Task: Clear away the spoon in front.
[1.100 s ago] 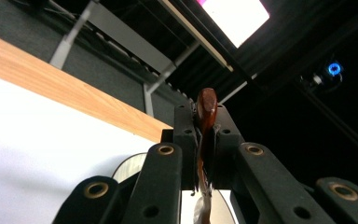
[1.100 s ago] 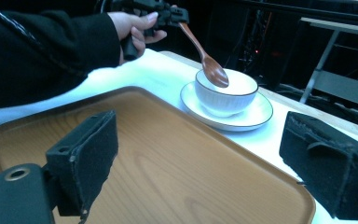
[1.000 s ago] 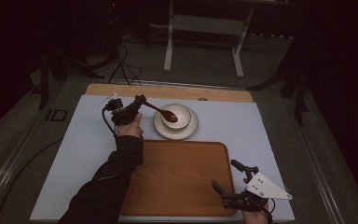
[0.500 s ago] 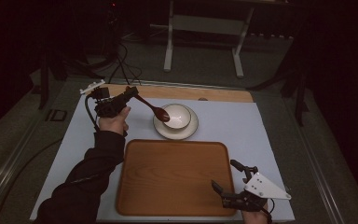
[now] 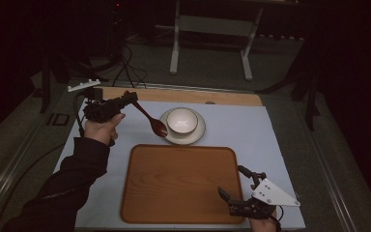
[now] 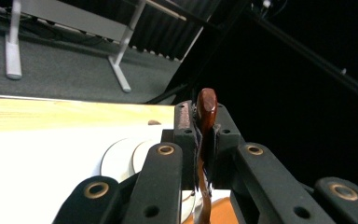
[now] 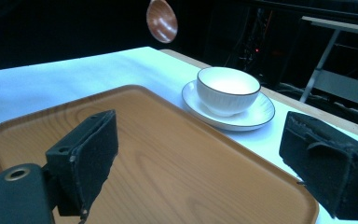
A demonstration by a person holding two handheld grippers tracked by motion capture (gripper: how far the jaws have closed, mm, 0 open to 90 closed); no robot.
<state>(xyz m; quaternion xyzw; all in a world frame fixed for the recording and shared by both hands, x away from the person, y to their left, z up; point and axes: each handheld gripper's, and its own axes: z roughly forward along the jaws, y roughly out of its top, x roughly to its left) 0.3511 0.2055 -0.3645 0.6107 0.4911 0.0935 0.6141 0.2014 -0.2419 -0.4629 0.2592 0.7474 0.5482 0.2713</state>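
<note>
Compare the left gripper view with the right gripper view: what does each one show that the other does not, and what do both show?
The left gripper view alone shows the spoon's handle clamped between the left gripper's jaws. The right gripper view alone shows the spoon's bowl end in the air, the white bowl and the right gripper's open jaws over the wooden tray. Both show the saucer and the white table cover.

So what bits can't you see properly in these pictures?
- Spoon handle: in the left gripper view, the left tongs are shut on it and cover its middle.
- Spoon bowl: the right gripper view's top edge cuts it off.
- Inside of the white bowl: its near wall hides the bottom in the right gripper view.
- Saucer: the left tongs cover most of it.
- Right tongs: the high view's bottom edge cuts off the hand.
</note>
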